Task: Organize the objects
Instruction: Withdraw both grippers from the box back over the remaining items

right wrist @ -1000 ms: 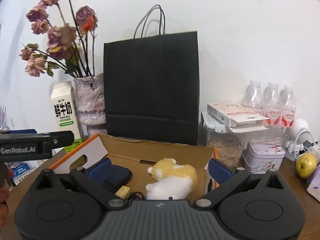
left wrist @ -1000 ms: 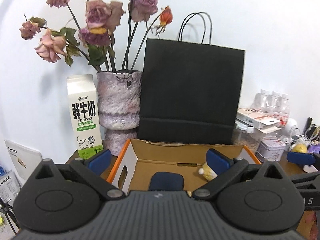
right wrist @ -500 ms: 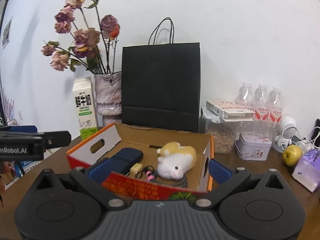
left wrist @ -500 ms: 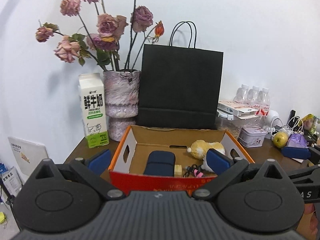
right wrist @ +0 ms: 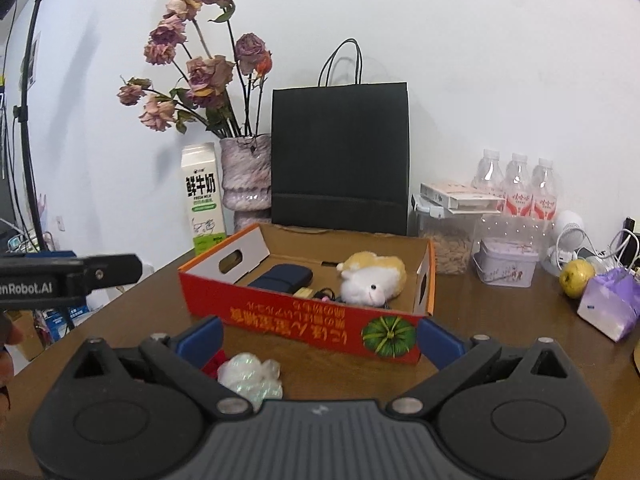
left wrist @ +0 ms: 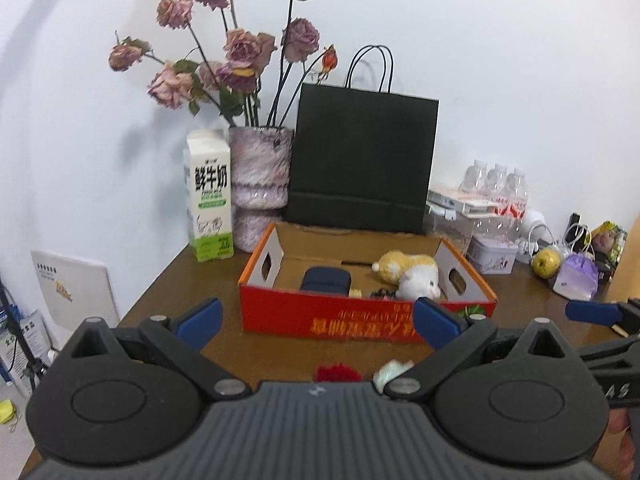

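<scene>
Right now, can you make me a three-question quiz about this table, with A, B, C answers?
1. Where is the plush toy?
A. inside the cardboard box
B. on the milk carton
C. in the black paper bag

2. How many water bottles stand by the wall?
A. one
B. three
C. six

3. How is the right gripper?
A. open, holding nothing
B. shut on the apple
C. shut on the plush toy

Answers: 1 A, it lies among the box's walls. 2 B, three caps show side by side. 3 A, its blue pads stand wide apart.
</scene>
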